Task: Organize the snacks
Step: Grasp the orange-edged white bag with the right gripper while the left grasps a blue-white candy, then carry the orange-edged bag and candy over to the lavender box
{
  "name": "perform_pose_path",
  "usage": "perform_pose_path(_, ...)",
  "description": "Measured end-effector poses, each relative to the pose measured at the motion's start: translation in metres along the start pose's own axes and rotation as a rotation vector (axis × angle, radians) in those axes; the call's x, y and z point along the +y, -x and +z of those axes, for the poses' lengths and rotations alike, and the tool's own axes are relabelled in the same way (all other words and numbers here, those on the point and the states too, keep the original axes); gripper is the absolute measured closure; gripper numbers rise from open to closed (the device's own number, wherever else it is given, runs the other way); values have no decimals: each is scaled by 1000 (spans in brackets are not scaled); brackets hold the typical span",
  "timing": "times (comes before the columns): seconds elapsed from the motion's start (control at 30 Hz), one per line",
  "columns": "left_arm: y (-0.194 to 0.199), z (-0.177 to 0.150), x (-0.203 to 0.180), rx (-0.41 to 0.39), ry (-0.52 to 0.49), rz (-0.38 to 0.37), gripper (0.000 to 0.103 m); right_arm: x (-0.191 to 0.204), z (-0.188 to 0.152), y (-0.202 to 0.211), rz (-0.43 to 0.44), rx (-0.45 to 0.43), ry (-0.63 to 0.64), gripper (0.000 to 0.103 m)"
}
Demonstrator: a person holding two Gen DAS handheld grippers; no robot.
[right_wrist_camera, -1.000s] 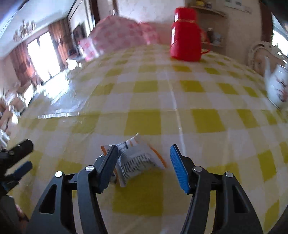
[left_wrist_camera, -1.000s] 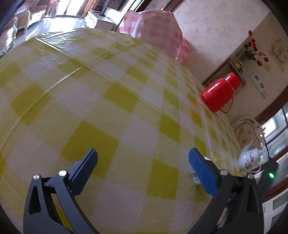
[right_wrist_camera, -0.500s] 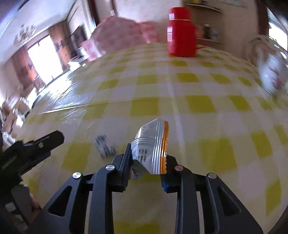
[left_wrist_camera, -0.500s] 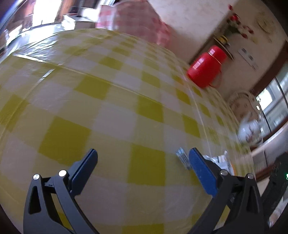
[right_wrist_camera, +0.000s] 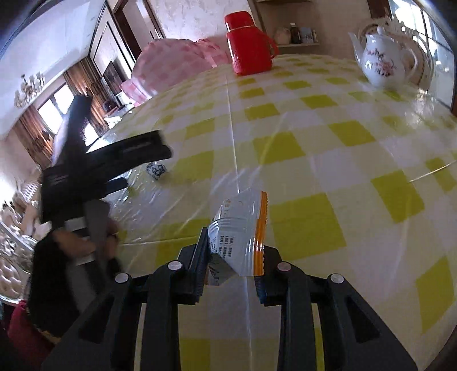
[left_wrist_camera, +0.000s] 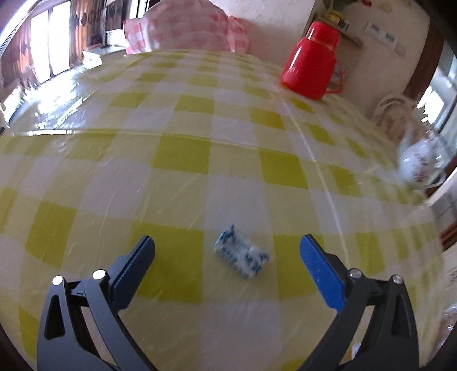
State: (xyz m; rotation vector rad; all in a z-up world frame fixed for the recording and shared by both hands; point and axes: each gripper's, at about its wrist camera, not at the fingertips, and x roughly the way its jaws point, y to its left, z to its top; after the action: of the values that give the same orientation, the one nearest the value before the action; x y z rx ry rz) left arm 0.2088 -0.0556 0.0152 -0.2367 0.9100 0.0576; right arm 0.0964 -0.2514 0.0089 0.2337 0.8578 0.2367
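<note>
A small blue-and-white wrapped snack [left_wrist_camera: 242, 258] lies on the yellow-checked tablecloth, between the open fingers of my left gripper [left_wrist_camera: 227, 254] and a little ahead of them. It also shows in the right wrist view [right_wrist_camera: 155, 170], just past the left gripper [right_wrist_camera: 134, 159]. My right gripper [right_wrist_camera: 232, 256] is shut on a silver snack packet with an orange edge [right_wrist_camera: 240, 231] and holds it above the table.
A red thermos jug [left_wrist_camera: 310, 61] stands at the far side of the table [left_wrist_camera: 182, 148]. A white flowered teapot [right_wrist_camera: 382, 61] stands at the far right. A pink checked cover [left_wrist_camera: 185, 27] sits beyond the far edge.
My right gripper closed on the silver packet and lifted it off the table. My left gripper swung right until the blue-and-white snack sat between its fingers.
</note>
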Motion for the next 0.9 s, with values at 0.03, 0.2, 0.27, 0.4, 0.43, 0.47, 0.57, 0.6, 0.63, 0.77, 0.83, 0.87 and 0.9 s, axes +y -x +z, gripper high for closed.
perform_pose_path(0.03, -3, 3, -4, 4, -7, 19, 2, 2, 0, -1, -2, 3, 9, 75)
perform_pose_path(0.2, -14, 6, -18, 53, -177, 49, 2, 4, 0, 1, -17, -2, 31, 75)
perform_pose_path(0.27, -10, 3, -16, 47, -206, 48, 15, 3, 1, 0, -26, -1, 33, 75)
perform_pose_path(0.4, 2, 5, -10, 62, -225, -54, 67, 2, 1, 0, -27, -1, 31, 75)
perform_pose_path(0.43, 4, 3, -9, 75, -237, -66, 67, 2, 1, 1, -25, -6, 32, 75)
perform_pose_path(0.47, 8, 0, -7, 82, -245, -75, 67, 2, 1, 3, -21, -8, 33, 75)
perform_pose_path(0.57, 18, -10, 0, 84, -258, -83, 67, 3, 0, 6, -9, -17, 35, 75)
perform_pose_path(0.6, 21, -12, 3, 86, -253, -91, 67, 3, 0, 7, -7, -17, 36, 75)
perform_pose_path(0.63, 21, -13, 5, 88, -247, -95, 67, 3, 0, 7, -6, -17, 37, 75)
perform_pose_path(0.77, 29, -21, 14, 88, -233, -101, 67, 3, 0, 6, -12, -12, 37, 75)
perform_pose_path(0.83, 28, -21, 13, 87, -245, -93, 67, 2, -1, 5, -18, -10, 34, 75)
perform_pose_path(0.87, 28, -23, 13, 87, -251, -88, 66, 2, -1, 4, -23, -7, 34, 75)
perform_pose_path(0.9, 29, -24, 12, 87, -261, -83, 65, 2, -1, 3, -27, -6, 35, 75)
